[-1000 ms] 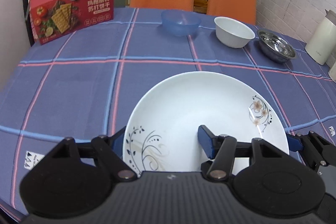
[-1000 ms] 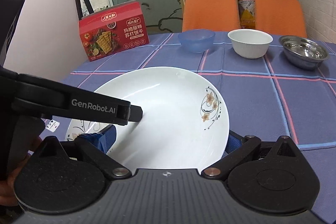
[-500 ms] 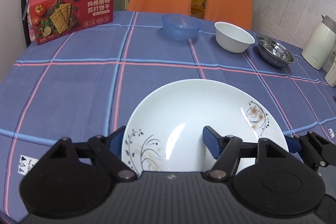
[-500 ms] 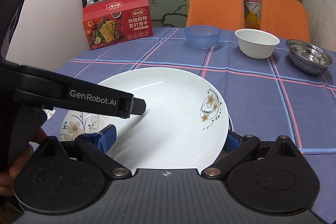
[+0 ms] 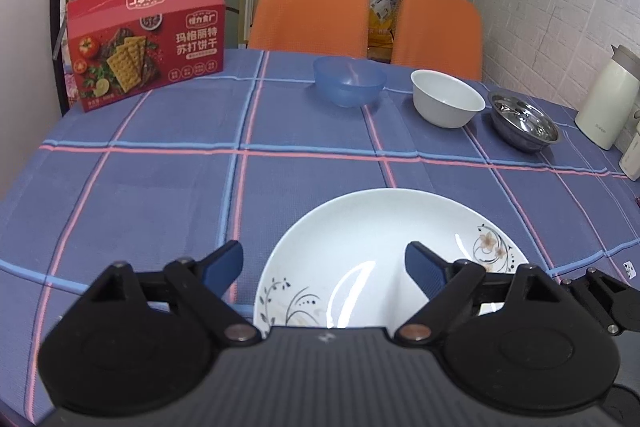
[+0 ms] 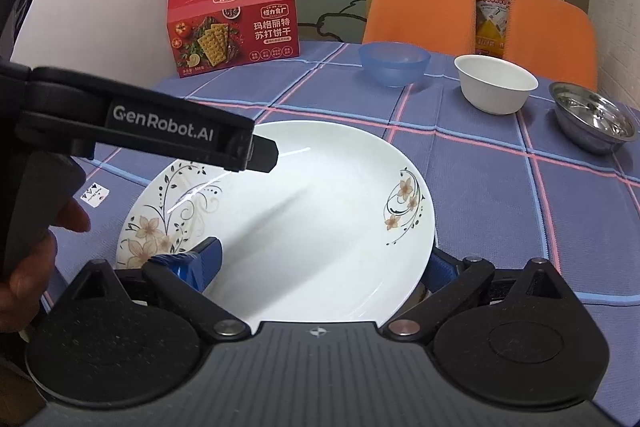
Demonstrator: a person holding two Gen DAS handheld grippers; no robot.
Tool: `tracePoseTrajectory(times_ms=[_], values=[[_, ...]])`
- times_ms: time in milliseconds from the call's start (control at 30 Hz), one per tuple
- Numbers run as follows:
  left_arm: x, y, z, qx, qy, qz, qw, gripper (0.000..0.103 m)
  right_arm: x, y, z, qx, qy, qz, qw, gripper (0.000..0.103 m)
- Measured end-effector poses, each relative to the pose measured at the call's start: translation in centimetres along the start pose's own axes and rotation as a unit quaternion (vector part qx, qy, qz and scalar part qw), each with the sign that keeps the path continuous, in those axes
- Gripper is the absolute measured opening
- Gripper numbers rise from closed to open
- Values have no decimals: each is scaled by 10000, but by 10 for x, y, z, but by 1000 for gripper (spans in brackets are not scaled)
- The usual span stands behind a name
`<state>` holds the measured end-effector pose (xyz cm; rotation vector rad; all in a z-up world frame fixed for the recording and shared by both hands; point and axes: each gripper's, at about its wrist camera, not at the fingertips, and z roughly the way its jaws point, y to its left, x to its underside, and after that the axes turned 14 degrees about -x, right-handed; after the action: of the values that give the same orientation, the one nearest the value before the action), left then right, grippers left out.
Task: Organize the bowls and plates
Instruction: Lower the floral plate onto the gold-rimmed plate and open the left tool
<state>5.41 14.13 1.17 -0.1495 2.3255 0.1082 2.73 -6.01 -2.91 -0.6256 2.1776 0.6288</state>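
Plate (image 6: pixel 304 211), white w/ flower pattern, is lying at the near edge of the table (image 5: pixel 160 187), on the blue checked cloth. Right gripper (image 6: pixel 324 263) is standing w/ its jaws spread wide around the plate's near rim: one blue pad is over the plate on the left, the other just outside the rim on the right; whether the pads are touching the plate I cannot tell. Left gripper (image 5: pixel 324 267) is hanging above the plate's left side, jaws open and holding nothing. At the far side, blue bowl (image 5: pixel 349 86), white bowl (image 5: pixel 447 103) and steel bowl (image 5: pixel 524 125) are sitting in a row, apart from each other. Red cracker box (image 5: pixel 146 57) is standing upright at far left.
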Motion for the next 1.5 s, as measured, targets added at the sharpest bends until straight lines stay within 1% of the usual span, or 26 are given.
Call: tracePoseTrajectory(times_ms=[67,100,133,167,200,300,400,500,533,567,633,733,800,833,900,933,1000,1033,1067,1100,1133,1267,1400,1500], values=[[0,1,0,-31,-11,-20,10000,87,-1,0,-4,44,-81,51,9999,89],[-1,1,0,-36,-13,-43,10000,87,-1,1,-3,120,-55,6,9999,89],[-2,1,1,-21,-10,-72,10000,87,-1,2,-1,195,21,-54,9998,91],[-3,2,1,-3,-4,-91,10000,87,0,3,1,307,105,-160,9993,91],[-4,1,1,12,-4,-111,9999,87,0,0,3,333,208,-162,9991,91],[-4,1,1,0,-23,-105,9999,89,3,-11,3,97,303,45,9995,89],[-4,2,2,-9,-10,-125,9999,89,3,-6,2,144,338,-82,9993,90],[-4,4,2,-10,-9,-168,9999,90,6,1,7,274,533,-464,9971,91],[-4,4,2,-19,-6,-175,9998,91,8,2,7,283,522,-538,9968,91],[-4,4,2,-24,-4,-179,9998,91,8,0,5,227,523,-484,9972,90],[-2,4,2,-26,-7,-170,9999,91,9,-6,-3,122,366,-297,9988,89],[0,3,1,-53,35,-133,9999,92,8,-14,-24,306,-114,-42,9995,89],[1,3,-1,24,80,-164,9998,92,6,-21,-35,381,-332,135,9986,89],[2,3,-3,96,90,-216,9997,92,3,-25,-37,385,-401,203,9982,89],[4,4,-12,115,20,-431,9990,93,-1,-31,-41,483,-583,358,9965,89],[6,5,-19,-4,-105,-677,9976,93,-2,-33,-43,569,-716,421,9949,89],[14,4,-28,-453,-373,-1069,9925,97,-4,-35,-45,821,-1001,575,9899,89],[17,0,-29,-735,-415,-1113,9902,100,-3,-34,-43,907,-1041,625,9885,89],[18,-5,-25,-945,-370,-873,9910,100,-3,-33,-40,911,-968,563,9895,89],[17,-10,-21,-999,-282,-567,9930,100,-2,-32,-37,848,-858,466,9916,89],[17,-12,-18,-1030,-236,-442,9934,100,0,-32,-36,798,-788,421,9928,89],[13,-10,-16,-940,-224,-411,9945,100,3,-36,-39,641,-775,500,9937,89],[9,-9,-17,-845,-249,-510,9948,100,2,-38,-44,645,-827,481,9933,89],[9,-13,-15,-767,-211,-487,9956,100,2,-42,-44,587,-810,556,9934,89]])
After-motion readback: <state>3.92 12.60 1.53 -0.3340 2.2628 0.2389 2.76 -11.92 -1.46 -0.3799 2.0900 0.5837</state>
